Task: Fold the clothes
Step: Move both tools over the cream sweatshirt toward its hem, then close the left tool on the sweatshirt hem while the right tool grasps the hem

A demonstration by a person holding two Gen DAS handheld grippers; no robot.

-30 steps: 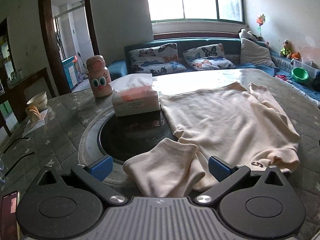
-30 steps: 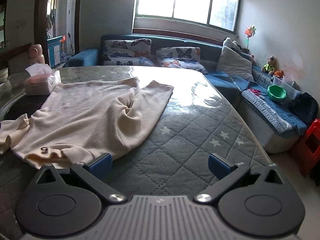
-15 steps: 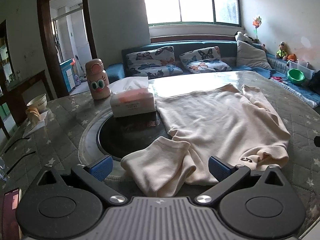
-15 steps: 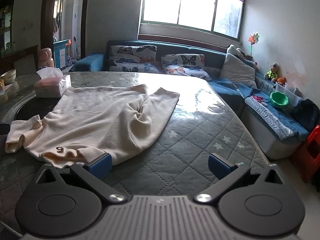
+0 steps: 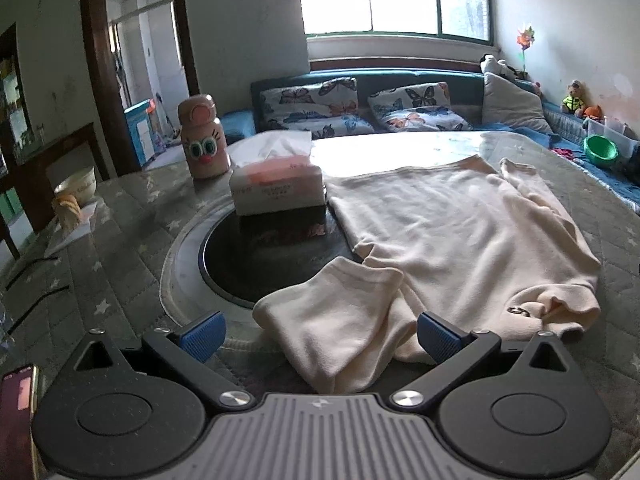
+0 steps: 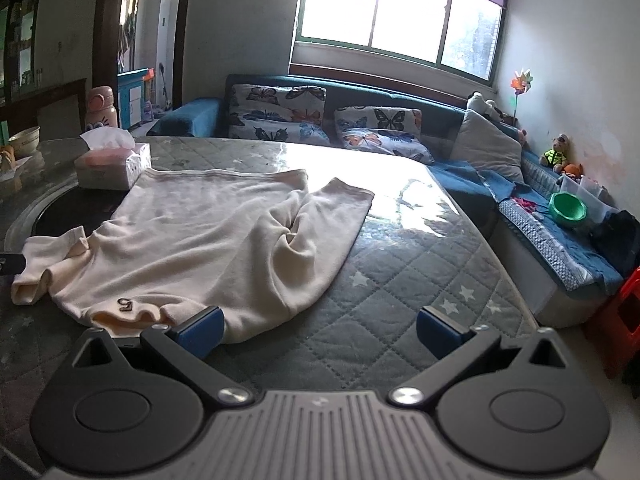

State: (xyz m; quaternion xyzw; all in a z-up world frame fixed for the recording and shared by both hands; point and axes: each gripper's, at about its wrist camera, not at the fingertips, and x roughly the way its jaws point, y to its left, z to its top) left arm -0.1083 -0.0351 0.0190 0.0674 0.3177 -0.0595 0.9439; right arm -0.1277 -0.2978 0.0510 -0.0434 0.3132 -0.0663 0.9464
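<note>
A cream long-sleeved top lies spread on the quilted table, collar edge near me, both sleeves folded in. It also shows in the right wrist view. My left gripper is open, just above the near sleeve, which lies between its blue fingertips. My right gripper is open and empty over the table's quilted cover; its left fingertip sits at the top's near right edge.
A tissue box and a pink bottle stand at the back left, by the dark round inset. A phone lies at the near left. A sofa with cushions runs behind the table, a green bowl at right.
Both grippers have drawn back and up a little from the top. The garment has not moved and both grippers stay open.
</note>
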